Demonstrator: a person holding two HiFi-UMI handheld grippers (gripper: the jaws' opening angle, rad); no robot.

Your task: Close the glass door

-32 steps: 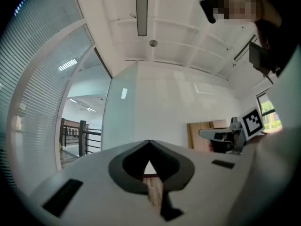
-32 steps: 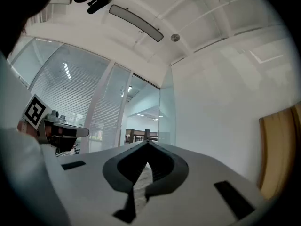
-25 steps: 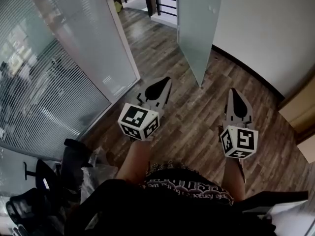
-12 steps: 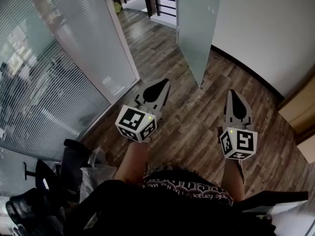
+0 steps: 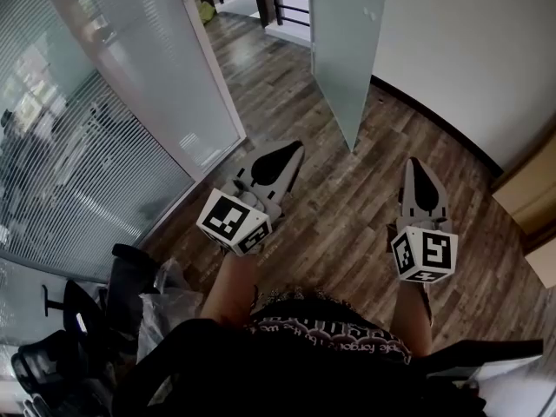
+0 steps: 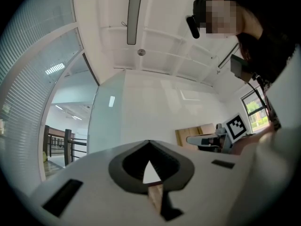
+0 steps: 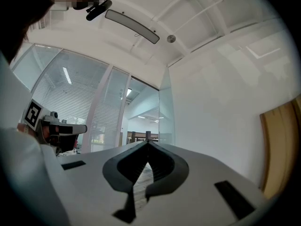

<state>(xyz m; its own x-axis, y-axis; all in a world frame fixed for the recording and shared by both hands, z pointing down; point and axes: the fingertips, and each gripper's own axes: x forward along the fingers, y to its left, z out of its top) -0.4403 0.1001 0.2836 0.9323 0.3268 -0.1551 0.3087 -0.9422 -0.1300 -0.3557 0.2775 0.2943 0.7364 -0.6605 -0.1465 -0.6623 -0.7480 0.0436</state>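
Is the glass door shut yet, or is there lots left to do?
Not yet. Nothing looks done: the glass door stands open, swung toward the white wall. The left gripper and right gripper are both shut and empty, not touching the door. Left to do: reach the door and swing it across the doorway.

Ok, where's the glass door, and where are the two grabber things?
glass door (image 5: pixel 343 50): head view, middle of the frosted panel.
left gripper (image 5: pixel 297 148): head view, tip of its closed jaws.
right gripper (image 5: pixel 416 162): head view, tip of its closed jaws.
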